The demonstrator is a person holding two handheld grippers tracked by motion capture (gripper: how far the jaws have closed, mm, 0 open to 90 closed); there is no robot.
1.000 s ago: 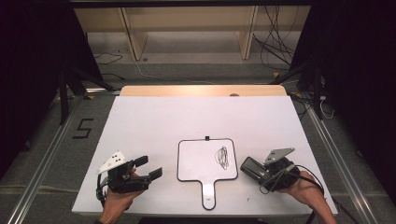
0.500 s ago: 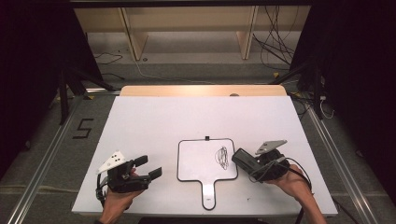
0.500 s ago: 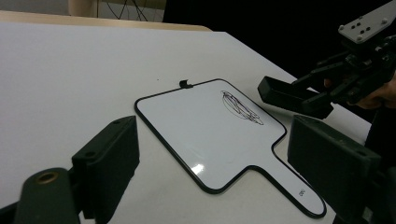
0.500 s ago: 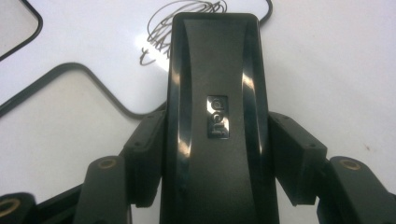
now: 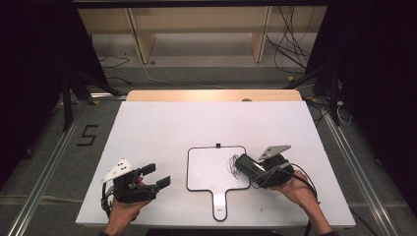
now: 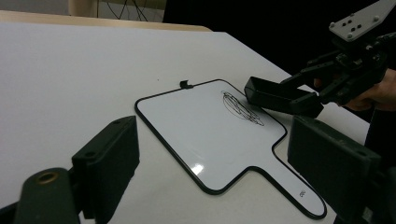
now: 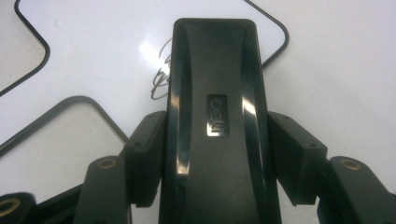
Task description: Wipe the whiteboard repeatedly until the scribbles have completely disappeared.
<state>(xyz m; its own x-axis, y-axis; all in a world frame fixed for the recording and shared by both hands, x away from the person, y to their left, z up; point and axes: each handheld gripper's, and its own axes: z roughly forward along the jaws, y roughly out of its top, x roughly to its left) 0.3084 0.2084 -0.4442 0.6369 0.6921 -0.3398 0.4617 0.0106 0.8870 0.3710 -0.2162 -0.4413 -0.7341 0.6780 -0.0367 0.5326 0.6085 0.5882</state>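
White table (image 5: pixel 196 128); wooden shelf (image 5: pixel 196 29), cables (image 5: pixel 290 44) on floor beyond

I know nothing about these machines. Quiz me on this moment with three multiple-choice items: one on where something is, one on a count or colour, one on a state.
1. Where is the black eraser that the right tool holds?
A. Over the scribble at the right edge of the small whiteboard
B. On the floor
C. At the table's far edge

2. How many handles does the whiteboard have?
A. None
B. One
C. Three

3. What state is the left tool in?
A. Shut on a pen
B. Shut on the whiteboard
C. Open, holding nothing

Answers:
1. A, the high view shows the eraser at the dark scribble on the board's right side.
2. B, a single handle sticks out toward the person.
3. C, the left gripper view shows its jaws wide apart with only table and board between them.
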